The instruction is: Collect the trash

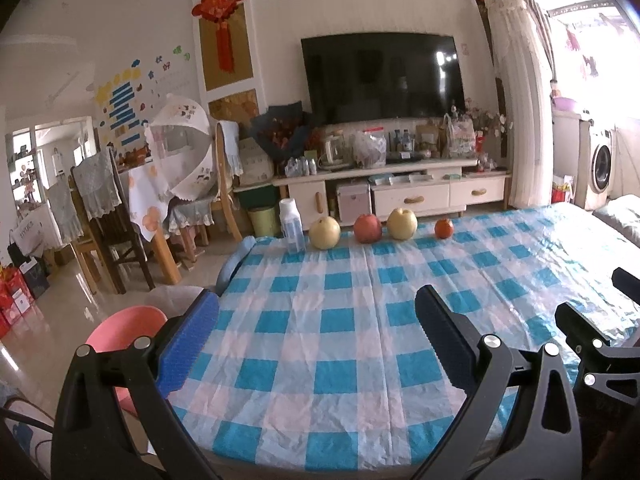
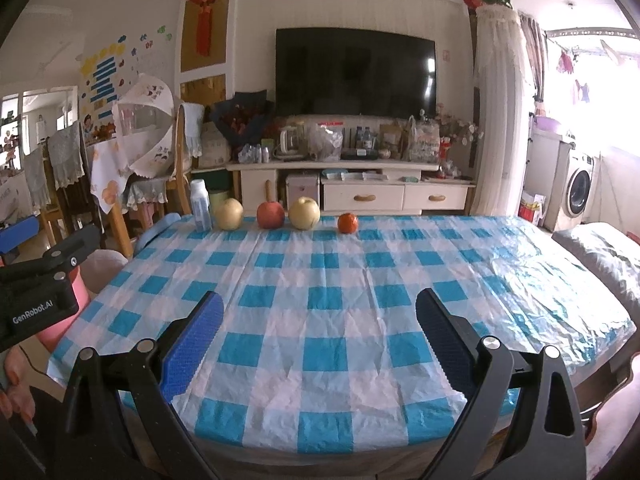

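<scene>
I hold both grippers spread wide and empty over the near edge of the surface (image 2: 520,264), left gripper (image 1: 316,340) and right gripper (image 2: 320,340) side by side. The likeliest trash, the upright white bottle (image 1: 292,226), stands straight ahead at the far edge, left of the fruit row, and I judge my left gripper nearer.
</scene>
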Demonstrator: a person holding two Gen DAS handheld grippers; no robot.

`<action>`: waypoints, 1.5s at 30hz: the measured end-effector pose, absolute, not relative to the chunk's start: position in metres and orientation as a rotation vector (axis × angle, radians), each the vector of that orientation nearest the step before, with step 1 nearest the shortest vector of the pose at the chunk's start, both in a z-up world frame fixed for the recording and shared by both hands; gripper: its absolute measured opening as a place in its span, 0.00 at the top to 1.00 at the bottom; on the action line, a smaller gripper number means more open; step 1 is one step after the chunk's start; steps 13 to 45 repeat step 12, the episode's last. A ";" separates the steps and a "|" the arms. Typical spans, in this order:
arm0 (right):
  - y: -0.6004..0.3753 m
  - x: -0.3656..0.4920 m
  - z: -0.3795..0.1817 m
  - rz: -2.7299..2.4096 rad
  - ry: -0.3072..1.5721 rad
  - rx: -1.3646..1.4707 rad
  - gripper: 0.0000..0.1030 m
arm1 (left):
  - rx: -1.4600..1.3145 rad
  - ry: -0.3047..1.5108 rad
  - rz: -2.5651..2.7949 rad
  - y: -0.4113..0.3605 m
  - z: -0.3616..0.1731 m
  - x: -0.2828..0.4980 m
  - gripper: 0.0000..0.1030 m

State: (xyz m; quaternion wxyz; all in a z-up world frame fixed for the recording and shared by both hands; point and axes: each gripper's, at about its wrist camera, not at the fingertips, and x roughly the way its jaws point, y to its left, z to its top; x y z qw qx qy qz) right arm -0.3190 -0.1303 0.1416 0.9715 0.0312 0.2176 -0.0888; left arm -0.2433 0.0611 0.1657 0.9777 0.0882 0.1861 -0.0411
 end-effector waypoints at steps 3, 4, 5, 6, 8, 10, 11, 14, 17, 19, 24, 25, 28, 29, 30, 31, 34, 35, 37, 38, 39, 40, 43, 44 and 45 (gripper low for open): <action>-0.133 -0.302 0.133 -0.175 0.480 0.064 0.07 | 0.185 0.422 -0.096 0.058 0.151 -0.227 0.04; -0.134 -0.296 0.130 -0.175 0.498 0.060 0.07 | 0.180 0.439 -0.101 0.056 0.147 -0.221 0.04; -0.135 -0.291 0.126 -0.178 0.514 0.055 0.07 | 0.175 0.455 -0.103 0.055 0.143 -0.214 0.04; -0.135 -0.282 0.125 -0.180 0.529 0.052 0.07 | 0.172 0.471 -0.099 0.054 0.138 -0.206 0.04; -0.138 -0.263 0.117 -0.179 0.566 0.061 0.07 | 0.170 0.495 -0.084 0.051 0.128 -0.189 0.04; -0.142 -0.241 0.111 -0.177 0.600 0.072 0.07 | 0.162 0.535 -0.075 0.047 0.117 -0.168 0.04; -0.144 -0.230 0.107 -0.177 0.615 0.076 0.07 | 0.147 0.563 -0.076 0.047 0.110 -0.155 0.04; -0.146 -0.218 0.105 -0.178 0.630 0.081 0.07 | 0.128 0.595 -0.075 0.047 0.102 -0.142 0.04; -0.146 -0.218 0.105 -0.178 0.630 0.081 0.07 | 0.128 0.595 -0.075 0.047 0.102 -0.142 0.04; -0.146 -0.218 0.105 -0.178 0.630 0.081 0.07 | 0.128 0.595 -0.075 0.047 0.102 -0.142 0.04; -0.146 -0.218 0.105 -0.178 0.630 0.081 0.07 | 0.128 0.595 -0.075 0.047 0.102 -0.142 0.04; -0.146 -0.218 0.105 -0.178 0.630 0.081 0.07 | 0.128 0.595 -0.075 0.047 0.102 -0.142 0.04; -0.146 -0.218 0.105 -0.178 0.630 0.081 0.07 | 0.128 0.595 -0.075 0.047 0.102 -0.142 0.04; -0.146 -0.218 0.105 -0.178 0.630 0.081 0.07 | 0.128 0.595 -0.075 0.047 0.102 -0.142 0.04; -0.146 -0.218 0.105 -0.178 0.630 0.081 0.07 | 0.128 0.595 -0.075 0.047 0.102 -0.142 0.04; -0.146 -0.218 0.105 -0.178 0.630 0.081 0.07 | 0.128 0.595 -0.075 0.047 0.102 -0.142 0.04; -0.146 -0.218 0.105 -0.178 0.630 0.081 0.07 | 0.128 0.595 -0.075 0.047 0.102 -0.142 0.04; -0.146 -0.218 0.105 -0.178 0.630 0.081 0.07 | 0.128 0.595 -0.075 0.047 0.102 -0.142 0.04; -0.146 -0.218 0.105 -0.178 0.630 0.081 0.07 | 0.128 0.595 -0.075 0.047 0.102 -0.142 0.04; -0.146 -0.218 0.105 -0.178 0.630 0.081 0.07 | 0.128 0.595 -0.075 0.047 0.102 -0.142 0.04; -0.146 -0.218 0.105 -0.178 0.630 0.081 0.07 | 0.128 0.595 -0.075 0.047 0.102 -0.142 0.04; -0.146 -0.218 0.105 -0.178 0.630 0.081 0.07 | 0.128 0.595 -0.075 0.047 0.102 -0.142 0.04; -0.146 -0.218 0.105 -0.178 0.630 0.081 0.07 | 0.128 0.595 -0.075 0.047 0.102 -0.142 0.04; -0.146 -0.218 0.105 -0.178 0.630 0.081 0.07 | 0.128 0.595 -0.075 0.047 0.102 -0.142 0.04; -0.146 -0.218 0.105 -0.178 0.630 0.081 0.07 | 0.128 0.595 -0.075 0.047 0.102 -0.142 0.04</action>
